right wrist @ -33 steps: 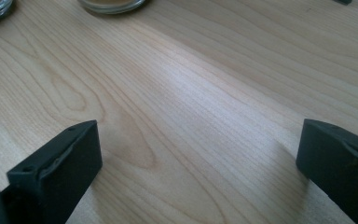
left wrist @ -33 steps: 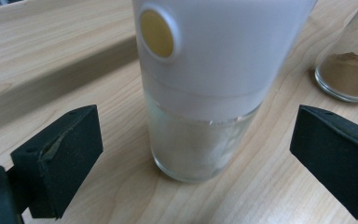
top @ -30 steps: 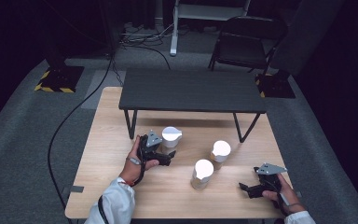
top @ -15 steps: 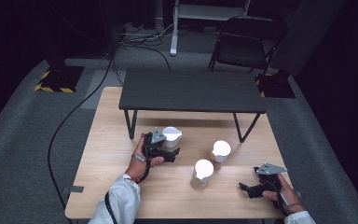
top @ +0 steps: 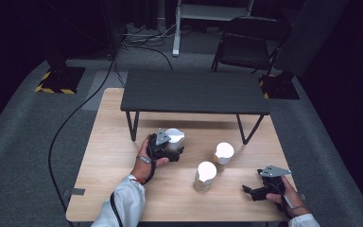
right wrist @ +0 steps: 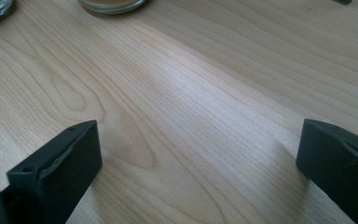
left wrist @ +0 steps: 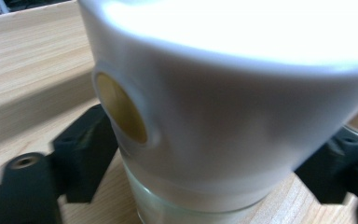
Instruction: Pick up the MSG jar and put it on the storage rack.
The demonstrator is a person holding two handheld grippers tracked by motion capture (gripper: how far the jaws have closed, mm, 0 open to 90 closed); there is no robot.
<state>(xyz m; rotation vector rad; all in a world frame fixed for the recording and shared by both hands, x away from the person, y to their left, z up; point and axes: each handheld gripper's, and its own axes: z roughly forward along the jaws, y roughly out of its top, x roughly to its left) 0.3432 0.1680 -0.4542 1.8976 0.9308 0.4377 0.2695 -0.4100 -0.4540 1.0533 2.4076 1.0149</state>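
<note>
Three white-capped glass jars stand on the wooden table [top: 108,161]. My left gripper [top: 171,150] is shut on the left jar [top: 175,135]. Its jaws have just been closing on it. In the left gripper view the jar [left wrist: 242,107] looms between the black jaws of the left gripper [left wrist: 214,191], which press on its sides; a round yellowish hole shows in the cap. My right gripper [top: 248,192] rests open near the table's front right corner. Bare wood lies between the wide jaws of the right gripper [right wrist: 196,154].
The middle jar [top: 206,173] and the right jar [top: 224,152] stand between the two hands; their glass bases [right wrist: 112,4] show in the right gripper view. A low black table [top: 194,92] stands on the far half of the wooden one. A chair [top: 246,47] is beyond.
My left gripper has slid a little right around the left jar and its jaws have closed on it. The right gripper has not moved.
</note>
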